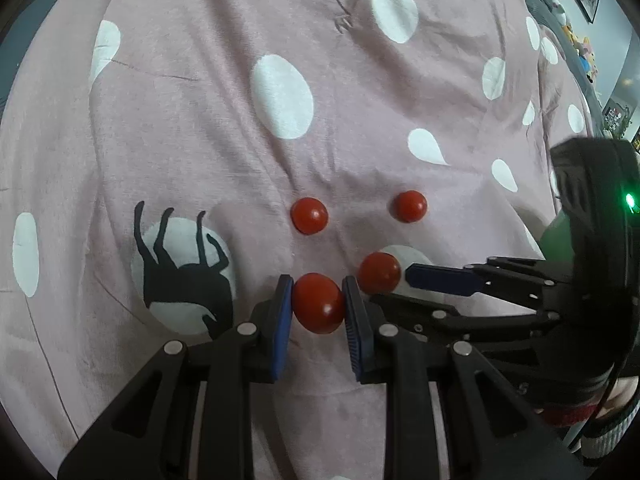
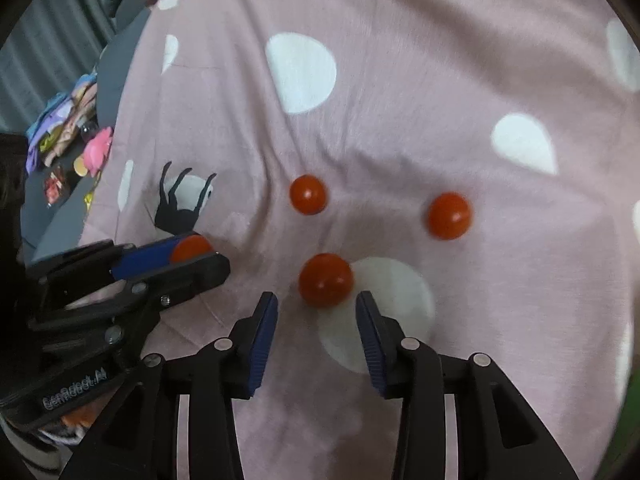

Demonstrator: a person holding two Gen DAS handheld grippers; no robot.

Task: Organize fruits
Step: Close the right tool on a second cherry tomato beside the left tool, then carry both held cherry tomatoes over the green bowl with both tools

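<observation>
L tongs (image 1: 318, 304) clamped on a cherry tomato (image 1: 318, 303), both blue pads (image 1: 282, 320) pressing its sides; tomato sits low on the pink bedsheet (image 1: 200, 140), can't tell if lifted or touching fabric. In R wrist view same tomato (image 2: 191, 249) is half hidden between the L tongs (image 2: 192, 254) pads, only its orange-red top shows.

R tongs (image 2: 317, 320) apart, wide gap, nothing between the pads (image 2: 264, 340). A second tomato (image 2: 326, 279) lies just ahead of the R tongs tips, centred on the gap, not touched, resting at the edge of a white dot (image 2: 384, 312) on the sheet. In L wrist view that tomato (image 1: 379, 272) sits just beside the L tongs' right pad, w/ one blue R pad (image 1: 440, 278) close on its other side; contact can't be told.

Two more tomatoes farther out on the sheet, apart from each other & from both tongs: one (image 1: 309, 215) ahead of L tongs, one (image 1: 409, 206) to its right. Same pair in R view: (image 2: 308, 194) and (image 2: 449, 215).

Sheet is pink w/ white dots, wrinkled; black deer print (image 1: 184, 272) on a white dot just left of the L tongs. Green LED (image 1: 630, 201) lit on the R gripper body. Clutter of coloured items (image 2: 76, 140) off the sheet's left edge in R view, blurry.
</observation>
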